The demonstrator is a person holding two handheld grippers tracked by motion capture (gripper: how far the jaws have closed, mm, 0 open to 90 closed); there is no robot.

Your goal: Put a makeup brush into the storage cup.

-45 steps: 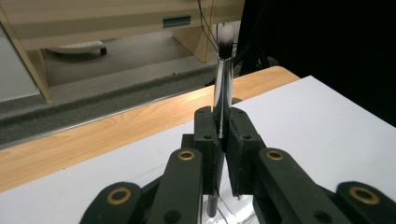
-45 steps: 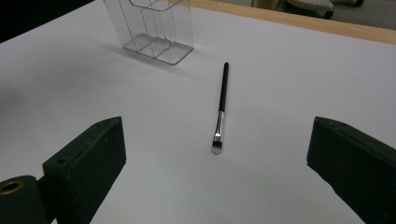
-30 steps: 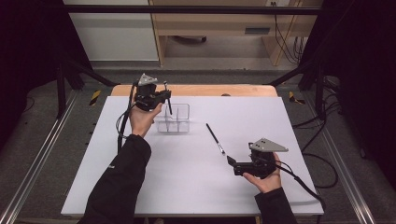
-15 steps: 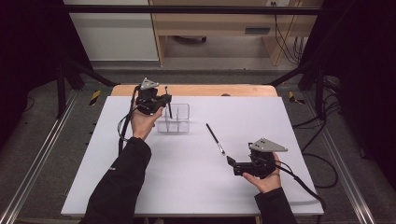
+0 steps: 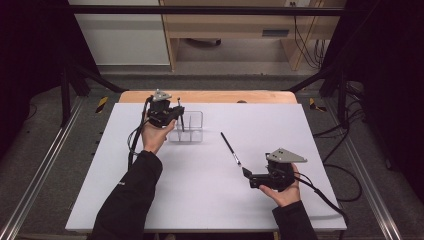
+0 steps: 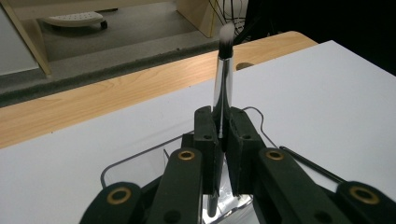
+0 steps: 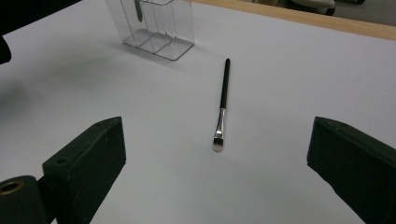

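My left gripper (image 6: 223, 140) is clamped on one makeup brush (image 6: 223, 79), upright, bristles up, its lower end down inside the one clear organizer (image 5: 192, 127); which compartment, I can't tell. Right of that, a second brush (image 7: 222, 105) lies flat on the white table (image 5: 200, 200). My right gripper (image 7: 215, 177) rests near it, jaws wide, holding nothing.

A white tabletop (image 5: 200, 200) with a wooden far edge (image 5: 210, 96) stood on a grey floor (image 5: 50, 165). Behind it stood a light wooden desk (image 5: 230, 25) and a white cabinet (image 5: 120, 40); darkness flanked both sides.
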